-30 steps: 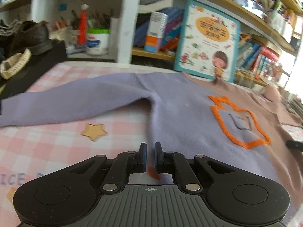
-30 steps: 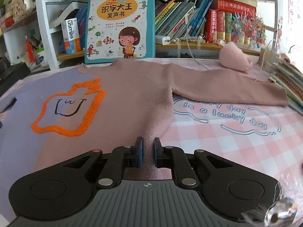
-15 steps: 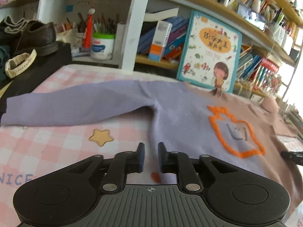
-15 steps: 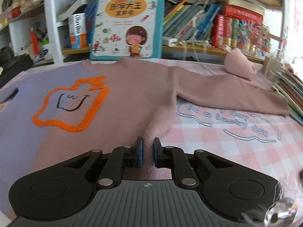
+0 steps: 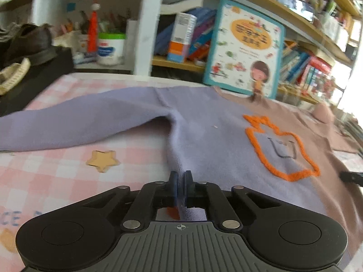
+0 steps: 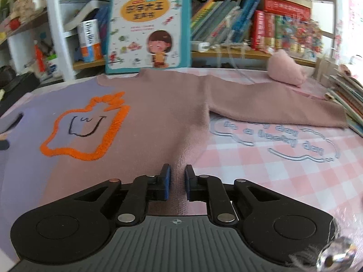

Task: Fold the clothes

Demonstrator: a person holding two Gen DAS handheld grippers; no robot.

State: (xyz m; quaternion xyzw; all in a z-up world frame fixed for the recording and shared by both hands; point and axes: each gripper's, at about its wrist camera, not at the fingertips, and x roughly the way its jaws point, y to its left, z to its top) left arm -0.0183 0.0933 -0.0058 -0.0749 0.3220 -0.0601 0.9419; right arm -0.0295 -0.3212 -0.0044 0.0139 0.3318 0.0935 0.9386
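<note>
Lying spread flat on the pink-checked desk (image 6: 283,170) before the picture book (image 6: 148,26), a lilac-and-pink sweater (image 5: 215,136), with left claw (image 5: 180,179) pinching its lilac side edge near the hem, right claw (image 6: 177,176) narrowly parted around the bunched pink side edge.

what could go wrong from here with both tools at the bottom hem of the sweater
1. The left tool is shut on a thin pinch of the sweater hem, while the right tool has fabric between its jaws with a gap still showing; lifting now could be lopsided.
2. The wooden star lies loose beside the hem and could be dragged.
3. The right sleeve lies by a book stack.
</note>
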